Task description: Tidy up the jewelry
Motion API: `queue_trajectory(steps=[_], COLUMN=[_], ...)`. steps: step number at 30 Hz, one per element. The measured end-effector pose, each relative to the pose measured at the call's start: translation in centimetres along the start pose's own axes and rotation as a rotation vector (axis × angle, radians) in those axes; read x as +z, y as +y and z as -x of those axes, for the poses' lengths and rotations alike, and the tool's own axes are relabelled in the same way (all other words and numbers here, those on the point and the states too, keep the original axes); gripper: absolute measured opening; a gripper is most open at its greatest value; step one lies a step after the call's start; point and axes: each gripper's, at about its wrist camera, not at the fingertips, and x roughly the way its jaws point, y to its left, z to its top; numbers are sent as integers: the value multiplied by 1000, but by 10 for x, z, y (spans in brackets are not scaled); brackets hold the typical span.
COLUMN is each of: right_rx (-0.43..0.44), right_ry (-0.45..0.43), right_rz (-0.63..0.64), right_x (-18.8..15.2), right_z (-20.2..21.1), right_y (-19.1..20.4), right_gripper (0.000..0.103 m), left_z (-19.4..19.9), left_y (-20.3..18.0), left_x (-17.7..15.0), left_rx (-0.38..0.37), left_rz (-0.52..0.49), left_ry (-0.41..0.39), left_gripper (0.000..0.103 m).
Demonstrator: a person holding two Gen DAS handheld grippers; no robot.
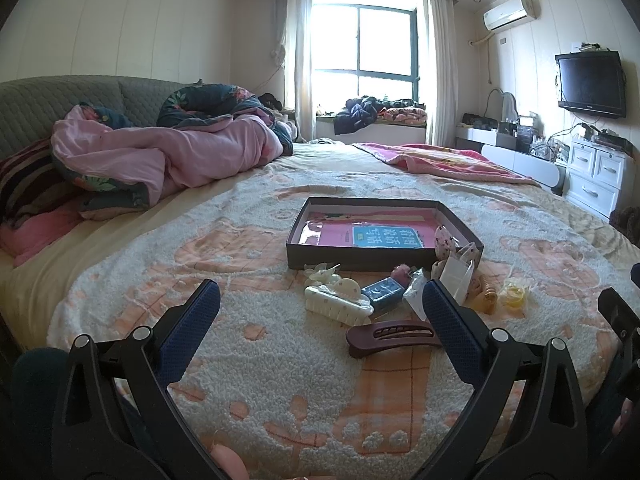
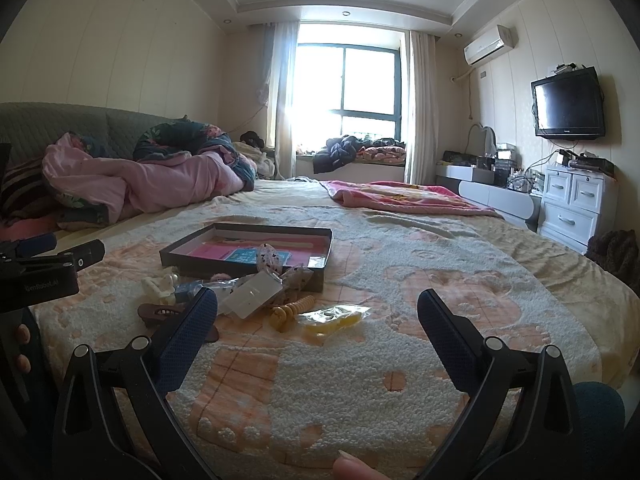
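A shallow dark box lies on the bed with pink and blue paper inside. In front of it is a pile of hair accessories: a cream claw clip, a brown hair clip, a blue packet, a clear plastic bag, a yellow spiral tie and a yellow item in plastic. My left gripper is open and empty just before the pile. My right gripper is open and empty to the pile's right.
The bed has a fluffy peach-and-white blanket. A pink duvet is heaped at the far left, a pink blanket at the far right. White drawers and a wall TV stand beyond the bed's right edge.
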Motion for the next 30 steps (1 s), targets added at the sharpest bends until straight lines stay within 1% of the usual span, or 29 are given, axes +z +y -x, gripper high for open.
queue_trajectory(steps=[8,11,18,24,30], right_rx=[6,8,66,124,165], right_ry=[0,-5,6,70,134], right_rz=[7,33,61,59,60], right_x=[-1,-3,6,12,15], right_z=[-1,-6,-14,-35,-58], right_y=[3,8,16,24,30], right_gripper=[97,97,97,97,97], left_z=[-2,-4,-16,-30,-46], left_y=[0,1,11,27,39], left_x=[-3,-4,-3,-5,-3], left_rx=[6,9,21,37,50], left_rz=[2,6,33,73,89], left_ry=[13,28,72,131,157], left_gripper=[93,93,93,93,93])
